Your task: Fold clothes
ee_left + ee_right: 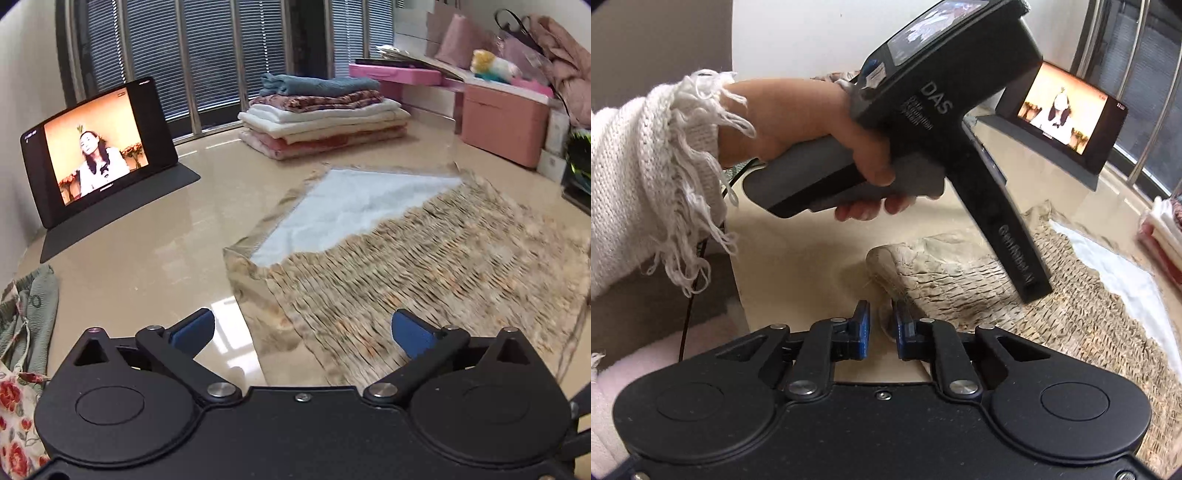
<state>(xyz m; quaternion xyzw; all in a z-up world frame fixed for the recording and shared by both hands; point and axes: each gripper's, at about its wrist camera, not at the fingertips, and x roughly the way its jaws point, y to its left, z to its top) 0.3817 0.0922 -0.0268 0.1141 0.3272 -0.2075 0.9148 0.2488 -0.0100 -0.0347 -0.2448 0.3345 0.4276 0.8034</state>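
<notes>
The garment (424, 266) lies flat on the table (155, 251). Left of it stands the tablet (98, 151), behind it the stack of folded clothes (321, 114), behind and right of it the box (502, 125).

Soft daylight enters through the blinds (221, 55); glare streaks the glossy table (147, 258). The patterned cloth (424, 266) smears with motion blur, and fisheye bends the edges.
</notes>
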